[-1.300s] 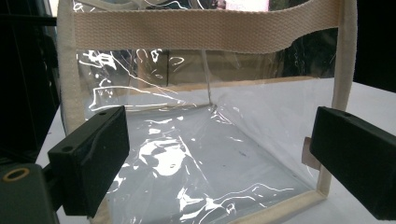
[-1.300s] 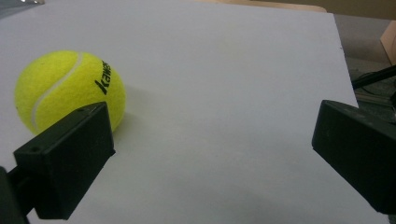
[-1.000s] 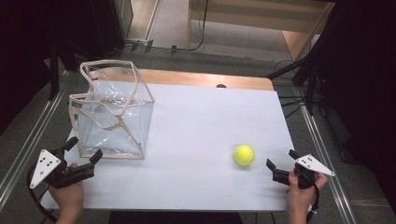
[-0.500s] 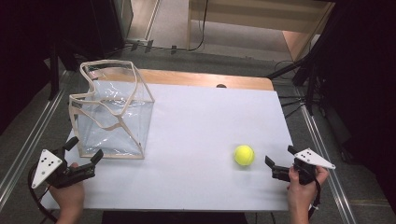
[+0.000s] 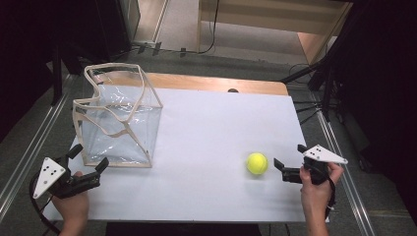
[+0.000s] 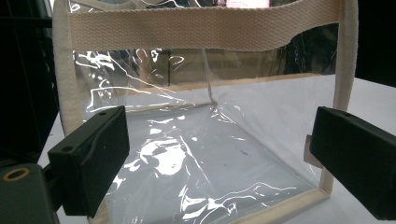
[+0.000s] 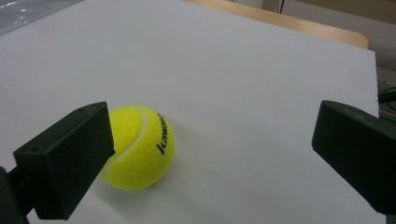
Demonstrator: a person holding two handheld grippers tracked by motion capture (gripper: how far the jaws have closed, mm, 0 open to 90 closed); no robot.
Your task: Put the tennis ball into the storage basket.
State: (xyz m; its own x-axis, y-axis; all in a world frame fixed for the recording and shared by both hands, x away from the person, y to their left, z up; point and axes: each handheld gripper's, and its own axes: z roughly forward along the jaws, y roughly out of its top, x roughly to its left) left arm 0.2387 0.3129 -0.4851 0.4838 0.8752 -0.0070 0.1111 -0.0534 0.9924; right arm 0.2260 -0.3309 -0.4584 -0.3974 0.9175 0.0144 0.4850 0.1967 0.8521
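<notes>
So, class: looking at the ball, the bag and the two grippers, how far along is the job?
Done: nothing yet; the tennis ball lies on the table, outside the clear bag. In hand: the right gripper faces the ball, jaws open; the left gripper faces the bag, open. Left: grasping and bagging the ball.

"kawas…" on tennis ball (image 7: pixel 137 147)

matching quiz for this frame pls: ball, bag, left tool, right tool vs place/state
1. ball
2. bag
3. left tool
4. right tool

A. open, facing the clear side panel
B. yellow, lying on the white table
C. open, just right of the ball
D. upright, empty, cream trim

Pairs: 1-B, 2-D, 3-A, 4-C
</notes>
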